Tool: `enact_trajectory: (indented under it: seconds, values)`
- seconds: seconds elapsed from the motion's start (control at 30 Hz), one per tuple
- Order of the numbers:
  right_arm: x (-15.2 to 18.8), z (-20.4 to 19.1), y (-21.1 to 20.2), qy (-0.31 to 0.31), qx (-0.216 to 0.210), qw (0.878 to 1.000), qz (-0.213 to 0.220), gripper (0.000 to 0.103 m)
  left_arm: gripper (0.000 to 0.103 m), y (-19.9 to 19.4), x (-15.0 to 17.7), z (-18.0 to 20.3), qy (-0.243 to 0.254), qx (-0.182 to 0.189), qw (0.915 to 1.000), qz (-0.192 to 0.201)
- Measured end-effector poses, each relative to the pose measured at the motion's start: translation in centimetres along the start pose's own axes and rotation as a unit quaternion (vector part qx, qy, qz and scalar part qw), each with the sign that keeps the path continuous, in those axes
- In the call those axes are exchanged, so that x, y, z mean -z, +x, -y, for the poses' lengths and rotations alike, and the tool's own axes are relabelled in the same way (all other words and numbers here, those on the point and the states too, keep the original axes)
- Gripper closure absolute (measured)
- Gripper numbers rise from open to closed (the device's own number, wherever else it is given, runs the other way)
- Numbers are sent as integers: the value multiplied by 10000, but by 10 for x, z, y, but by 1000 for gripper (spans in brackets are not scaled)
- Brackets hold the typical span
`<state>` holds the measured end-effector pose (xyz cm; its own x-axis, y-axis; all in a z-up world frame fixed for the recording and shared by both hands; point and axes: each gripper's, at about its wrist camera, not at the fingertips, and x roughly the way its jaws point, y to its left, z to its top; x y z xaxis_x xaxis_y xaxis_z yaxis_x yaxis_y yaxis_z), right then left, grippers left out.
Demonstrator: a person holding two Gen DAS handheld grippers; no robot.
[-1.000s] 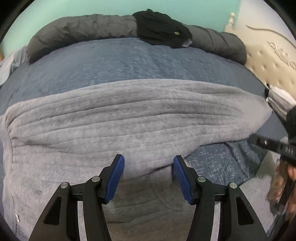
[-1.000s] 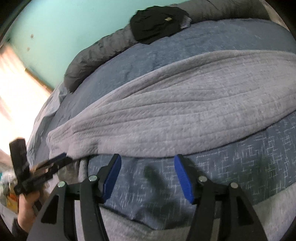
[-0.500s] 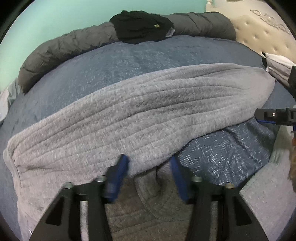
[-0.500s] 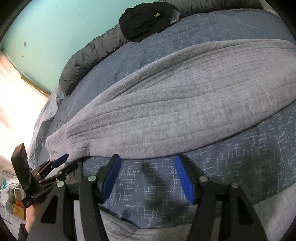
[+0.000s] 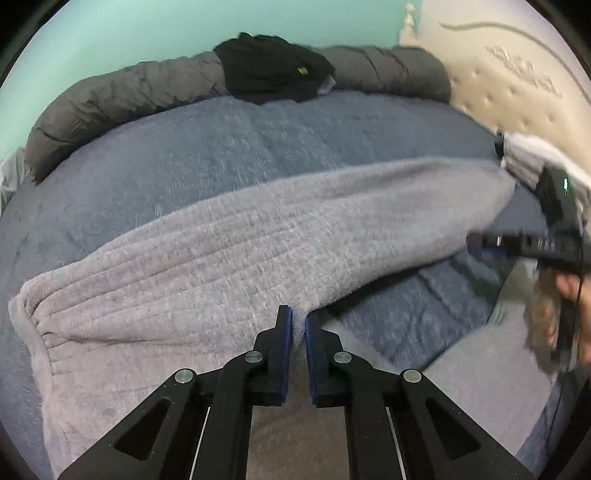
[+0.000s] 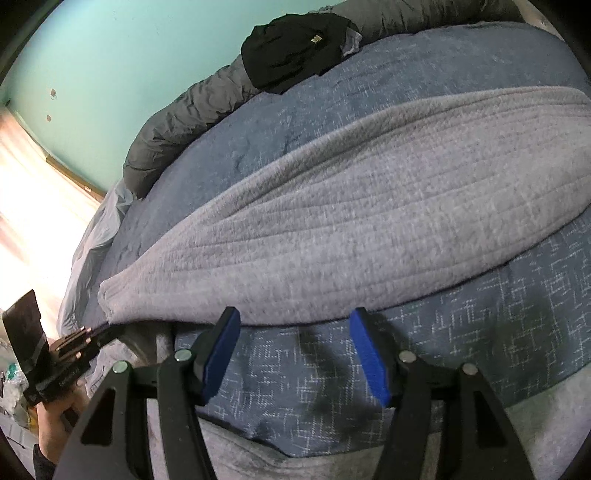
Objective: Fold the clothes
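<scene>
**A:** Left gripper [image 5: 298, 325] now pinched nearly shut on the near edge of the grey ribbed garment [image 5: 229, 266]. Wide apart a second ago, just hanging over that hem. Pretty blurry in the left wrist view, so clearly mid-motion.

**B:** Yep, same from the right wrist view: left gripper [image 6: 94, 338] clamped at the garment's left corner [image 6: 110, 299], with the hand [image 6: 55, 439] under it. Right gripper [image 6: 295, 354] unchanged though, blue pads [image 6: 369, 354] spread wide, nothing between them, hovering over the patterned blue fabric.

**A:** Agreed. Also visible far right in the left view [image 5: 491, 242], but too smeared to read there.

**B:** Textures? Garment looks soft and fleecy, long parallel ribs, stretched in a wide band across the bed [image 6: 424, 55], rounded at both ends.

**A:** Bed cover fuzzy slate blue; nearer panel [image 6: 480, 332] darker blue with small white crosshatch marks. Puffy dark grey quilted roll [image 5: 122, 96] along the far edge, crumpled black garment [image 5: 269, 72] on top of it. Tufted cream headboard [image 5: 517, 92] far right, flat teal wall [image 5: 147, 26] behind.
</scene>
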<state>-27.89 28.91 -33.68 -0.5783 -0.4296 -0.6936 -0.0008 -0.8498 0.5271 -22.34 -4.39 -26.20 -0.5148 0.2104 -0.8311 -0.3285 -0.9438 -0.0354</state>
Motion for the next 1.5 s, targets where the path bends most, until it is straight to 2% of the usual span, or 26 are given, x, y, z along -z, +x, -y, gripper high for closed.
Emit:
enact_trajectory:
  seconds: [0.1, 0.23, 0.3, 0.53, 0.6, 0.8, 0.9, 1.13, 1.33, 1.43, 1.47, 1.5]
  values:
    - [1, -1, 2, -35, 16, 10000, -31, 40, 95, 18, 9, 4, 96, 28, 9994, -326]
    - [2, 0, 6, -7, -24, 10000, -84, 40, 91, 13, 9, -3, -184, 118, 9997, -120]
    - [1, -2, 6, -7, -49, 10000, -65, 40, 82, 6, 8, -9, -370, 151, 9992, -8]
    - [-7, -2, 4, 116, -225, 9997, 17, 40, 65, -27, -8, -65, -979, -103, 9949, 205]
    - [-11, -4, 3, 141, -292, 9995, 68, 40, 53, -36, -13, -83, -1149, -196, 9929, 257]
    - [-13, -5, 2, 207, -421, 9989, 69, 40, 50, -65, -29, -136, -1657, -473, 9842, 411]
    - [-15, -5, 0, 222, -481, 9985, 116, 40, 50, -71, -37, -179, -1976, -831, 9763, 303]
    - [-16, -9, 5, 243, -571, 9980, 83, 40, 50, -64, -47, -244, -2200, -1512, 9636, 141]
    - [-13, -11, 11, 197, -581, 9981, -18, 40, 49, -33, -25, -284, -2691, -1508, 9509, -260]
    - [-14, -11, 11, 218, -580, 9981, 5, 40, 49, -24, -11, -286, -2697, -1377, 9523, -384]
    - [-15, -11, 11, 225, -578, 9981, 12, 40, 52, -22, -7, -285, -2677, -1314, 9535, -443]
    - [-14, -11, 11, 229, -578, 9981, 13, 40, 61, -20, -2, -284, -2656, -1250, 9546, -502]
